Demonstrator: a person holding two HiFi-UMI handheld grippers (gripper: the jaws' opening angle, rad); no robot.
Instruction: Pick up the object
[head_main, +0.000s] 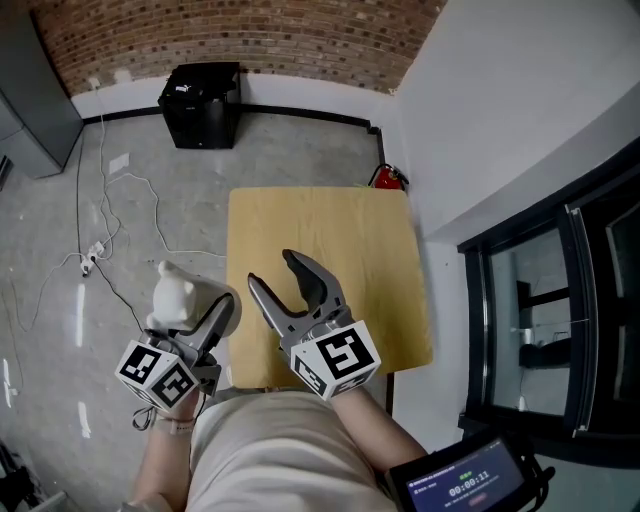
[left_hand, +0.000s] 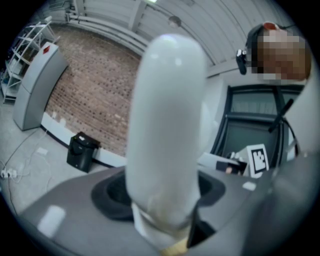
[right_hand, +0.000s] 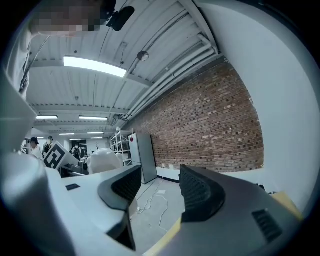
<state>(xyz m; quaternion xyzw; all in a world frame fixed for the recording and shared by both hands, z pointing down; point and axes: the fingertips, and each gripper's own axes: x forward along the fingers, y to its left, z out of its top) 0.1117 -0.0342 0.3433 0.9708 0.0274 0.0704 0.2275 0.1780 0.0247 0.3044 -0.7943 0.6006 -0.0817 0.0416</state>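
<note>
The object is a smooth white rounded piece (head_main: 178, 296), lifted off to the left of the wooden table (head_main: 330, 225) and over the floor. My left gripper (head_main: 192, 308) is shut on it; in the left gripper view the white piece (left_hand: 167, 120) fills the middle, clamped low down between the dark jaws of the left gripper (left_hand: 162, 192). My right gripper (head_main: 277, 273) hovers over the table's near left part, open and empty. In the right gripper view the right gripper (right_hand: 157, 187) has only floor between its jaws, and the white piece (right_hand: 103, 161) shows at the left.
A black box (head_main: 203, 103) stands against the brick wall at the back. A red fire extinguisher (head_main: 388, 178) sits by the table's far right corner. Cables (head_main: 100, 250) trail over the concrete floor at left. A white wall and a dark window frame (head_main: 560, 300) run along the right.
</note>
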